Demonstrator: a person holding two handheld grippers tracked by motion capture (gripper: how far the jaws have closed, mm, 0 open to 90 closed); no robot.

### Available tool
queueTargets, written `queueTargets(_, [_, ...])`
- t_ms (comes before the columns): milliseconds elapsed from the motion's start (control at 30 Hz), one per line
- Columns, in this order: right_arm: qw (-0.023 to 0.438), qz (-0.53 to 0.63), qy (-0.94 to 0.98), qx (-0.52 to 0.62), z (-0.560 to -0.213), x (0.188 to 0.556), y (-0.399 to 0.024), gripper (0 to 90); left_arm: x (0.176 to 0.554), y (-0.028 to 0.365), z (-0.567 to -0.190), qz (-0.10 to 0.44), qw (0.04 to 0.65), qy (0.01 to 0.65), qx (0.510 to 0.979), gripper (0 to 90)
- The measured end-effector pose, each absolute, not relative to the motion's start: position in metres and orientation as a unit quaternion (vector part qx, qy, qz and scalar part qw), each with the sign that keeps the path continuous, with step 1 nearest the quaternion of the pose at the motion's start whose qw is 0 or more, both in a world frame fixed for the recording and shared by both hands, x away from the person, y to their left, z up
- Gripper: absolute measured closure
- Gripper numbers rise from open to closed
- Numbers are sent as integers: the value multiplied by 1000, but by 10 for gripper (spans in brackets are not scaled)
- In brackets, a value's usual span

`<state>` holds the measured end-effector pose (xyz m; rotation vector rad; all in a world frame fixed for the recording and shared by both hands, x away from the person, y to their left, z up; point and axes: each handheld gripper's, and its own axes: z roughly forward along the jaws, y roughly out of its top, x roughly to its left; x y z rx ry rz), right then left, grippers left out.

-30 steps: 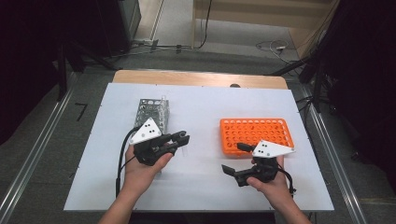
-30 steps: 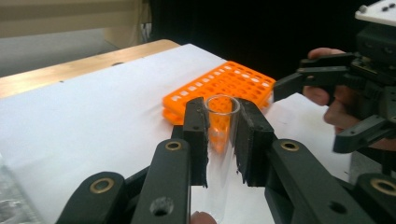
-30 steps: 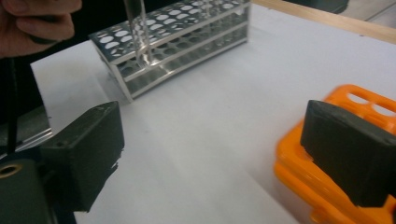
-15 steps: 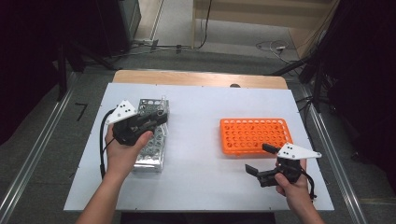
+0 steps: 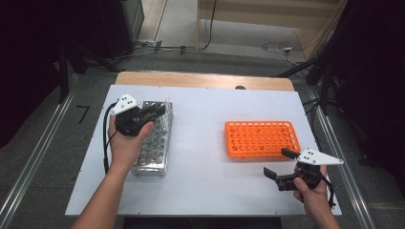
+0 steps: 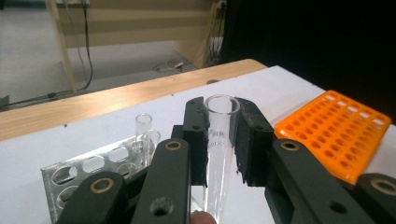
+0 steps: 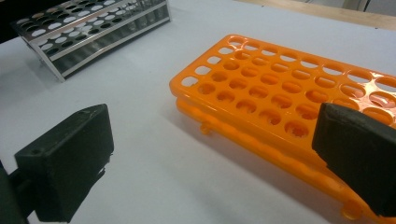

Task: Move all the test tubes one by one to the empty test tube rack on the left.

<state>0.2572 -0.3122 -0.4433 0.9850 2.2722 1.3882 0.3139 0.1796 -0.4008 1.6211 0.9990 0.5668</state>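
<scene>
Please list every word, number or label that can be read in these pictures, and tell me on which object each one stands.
Faint white print on the glass test tube, between the pads of the left gripper: too blurred to read.
Orange rack: no text to be seen.
Metal rack: no text to be seen.
White table: no text to be seen.

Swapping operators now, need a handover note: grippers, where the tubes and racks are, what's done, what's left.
Left gripper: shut on a glass test tube, upright, above the metal rack at table left.
Right gripper: open, empty, near the front right corner of the orange rack.
Metal rack holds at least two more tubes. Orange rack's visible holes are empty.
Done: one tube gripped.
Left: probably carry it to the orange rack, then the rest.
</scene>
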Motion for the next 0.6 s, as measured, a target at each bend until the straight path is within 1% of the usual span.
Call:
queueTargets(333, [153, 485, 787, 349, -444, 258, -316, 0, 318, 179, -420, 250, 525, 436, 687, 759])
queueTargets(600, [153, 484, 788, 350, -445, 258, -315, 0, 318, 175, -430, 249, 498, 437, 706, 758])
